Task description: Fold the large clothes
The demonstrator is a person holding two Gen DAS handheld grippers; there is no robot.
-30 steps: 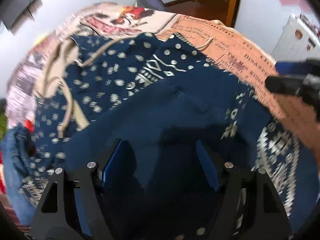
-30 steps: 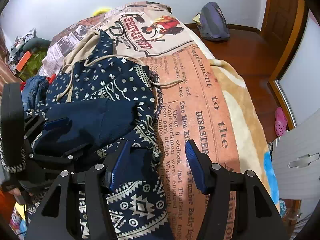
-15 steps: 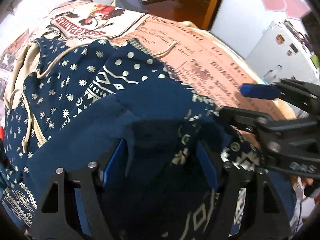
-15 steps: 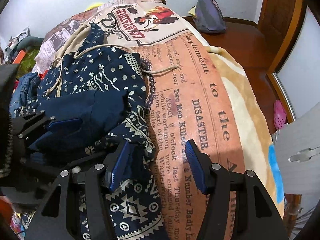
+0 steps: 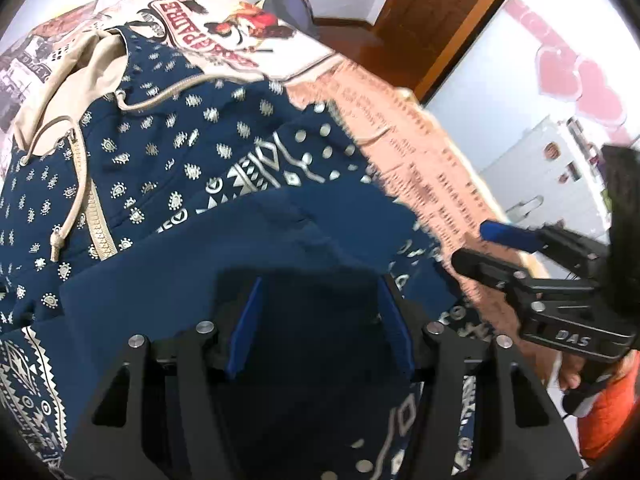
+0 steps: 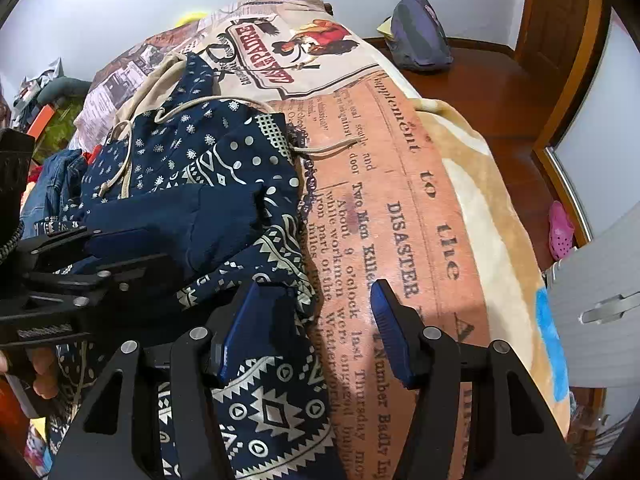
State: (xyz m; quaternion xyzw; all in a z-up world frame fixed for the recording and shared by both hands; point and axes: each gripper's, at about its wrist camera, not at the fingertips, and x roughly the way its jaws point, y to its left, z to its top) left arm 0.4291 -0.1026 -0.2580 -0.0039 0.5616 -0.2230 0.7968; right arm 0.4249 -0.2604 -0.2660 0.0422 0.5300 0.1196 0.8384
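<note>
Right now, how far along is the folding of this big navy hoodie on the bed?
Partway. The navy hoodie lies on the printed blanket with a plain sleeve panel already folded across its patterned body. Nothing is in hand: left gripper and right gripper both hang open. The hood and lower hem still look unfolded.

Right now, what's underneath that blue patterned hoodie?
The hoodie lies on a newspaper-print blanket covering the bed. Jeans peek out along its far side. Anything directly under the hoodie is hidden by its fabric.
</note>
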